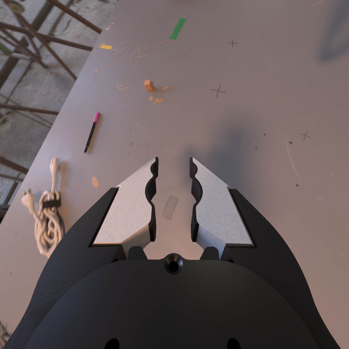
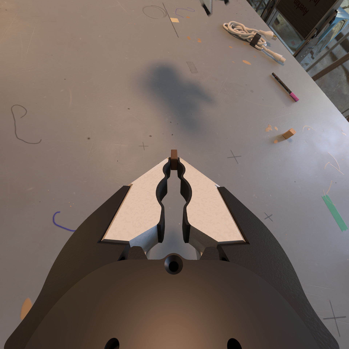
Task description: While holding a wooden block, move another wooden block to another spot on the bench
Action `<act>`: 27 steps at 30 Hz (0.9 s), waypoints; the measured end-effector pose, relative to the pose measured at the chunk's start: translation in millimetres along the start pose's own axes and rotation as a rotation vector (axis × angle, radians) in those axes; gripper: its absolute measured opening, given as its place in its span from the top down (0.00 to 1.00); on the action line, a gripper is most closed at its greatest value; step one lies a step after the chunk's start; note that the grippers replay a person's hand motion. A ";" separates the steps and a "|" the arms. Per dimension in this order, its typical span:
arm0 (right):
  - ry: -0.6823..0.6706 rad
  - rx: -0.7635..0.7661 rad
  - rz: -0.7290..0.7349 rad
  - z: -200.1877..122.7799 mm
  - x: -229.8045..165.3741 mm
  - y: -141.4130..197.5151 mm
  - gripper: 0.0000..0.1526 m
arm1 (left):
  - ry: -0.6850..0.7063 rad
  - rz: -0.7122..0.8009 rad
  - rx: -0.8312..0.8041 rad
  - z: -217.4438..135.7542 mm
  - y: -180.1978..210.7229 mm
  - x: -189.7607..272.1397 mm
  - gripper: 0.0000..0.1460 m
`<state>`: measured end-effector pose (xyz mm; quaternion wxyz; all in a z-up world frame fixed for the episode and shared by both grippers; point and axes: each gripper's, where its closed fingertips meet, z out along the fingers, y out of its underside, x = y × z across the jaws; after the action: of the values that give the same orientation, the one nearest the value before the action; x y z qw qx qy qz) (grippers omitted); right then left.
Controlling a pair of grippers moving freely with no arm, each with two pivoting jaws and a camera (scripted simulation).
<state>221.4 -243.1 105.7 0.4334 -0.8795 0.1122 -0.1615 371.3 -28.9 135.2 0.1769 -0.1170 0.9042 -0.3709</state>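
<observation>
My right gripper [image 2: 174, 159] is shut on a small brown wooden block [image 2: 174, 155], pinched at the fingertips and held above the grey bench [image 2: 94, 75]. A second wooden block [image 2: 289, 133] lies on the bench far to the right of it. The same block [image 1: 148, 85] shows in the left wrist view, well ahead and slightly left of my left gripper [image 1: 173, 158], which is open and empty above the bench [image 1: 245, 75].
A pink-capped black marker [image 1: 92, 131] [image 2: 285, 87] and a coiled white cable [image 1: 48, 205] [image 2: 253, 37] lie near the bench edge. Green tape [image 1: 178, 28] [image 2: 335, 213], yellow tape [image 1: 105, 46], pen crosses and wood chips mark the surface. Metal frames stand beyond the edge.
</observation>
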 end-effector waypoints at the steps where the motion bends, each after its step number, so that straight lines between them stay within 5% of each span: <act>1: 0.001 0.002 0.002 -0.1 -0.2 0.6 0.97 | 0.019 0.023 -0.013 15.2 -7.6 -0.3 0.77; 9: 0.004 0.025 0.030 -5.8 0.8 9.3 0.97 | 0.029 0.161 -0.079 156.4 -47.8 -25.9 0.75; 14: -0.007 0.035 0.044 -8.1 1.9 16.7 0.97 | -0.037 0.257 -0.184 221.4 -42.7 -45.3 0.57; 22: -0.023 0.064 0.060 -9.9 6.7 25.8 0.96 | 0.117 0.127 -0.207 251.9 -52.9 -44.3 0.61; 27: -0.033 0.081 0.065 -8.6 7.8 28.0 0.96 | 0.138 0.076 -0.213 252.9 -54.9 -50.2 0.78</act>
<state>223.7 -268.7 89.7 0.4756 -0.8596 0.1268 -0.1371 524.3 -209.1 18.4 0.1149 -0.0747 0.9522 -0.2730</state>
